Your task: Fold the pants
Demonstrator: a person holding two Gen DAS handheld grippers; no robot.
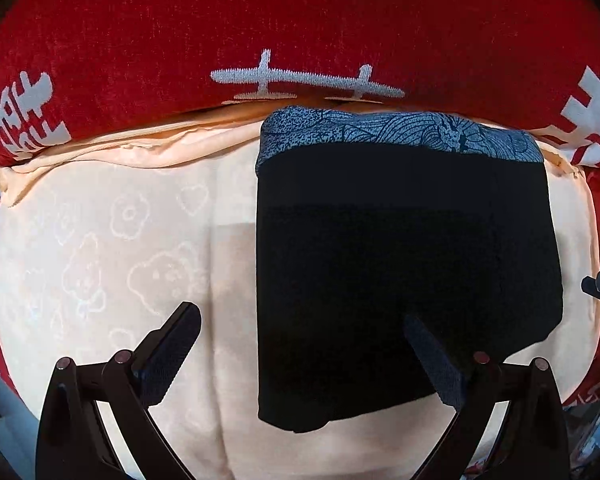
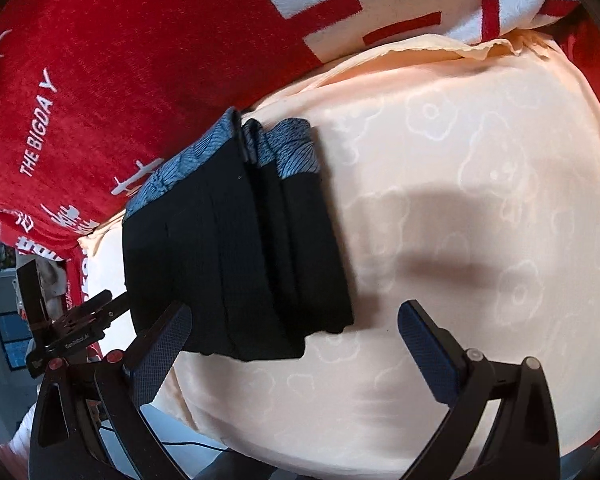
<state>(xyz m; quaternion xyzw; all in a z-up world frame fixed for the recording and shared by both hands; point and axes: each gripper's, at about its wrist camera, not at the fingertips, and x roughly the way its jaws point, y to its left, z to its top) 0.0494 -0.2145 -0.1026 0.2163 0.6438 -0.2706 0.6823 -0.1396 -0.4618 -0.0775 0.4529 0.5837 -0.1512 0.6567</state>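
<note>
Pants, black with blue patterned waistband, lie folded into a compact rectangle on the cream embossed blanket beside the red lettered cushion, left gripper and right gripper jaws spread, empty; likely just square edges lightly.

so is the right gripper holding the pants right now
No: the right gripper is wide open, and the folded black pants lie free on the peach cloth, touched by neither pad.
</note>
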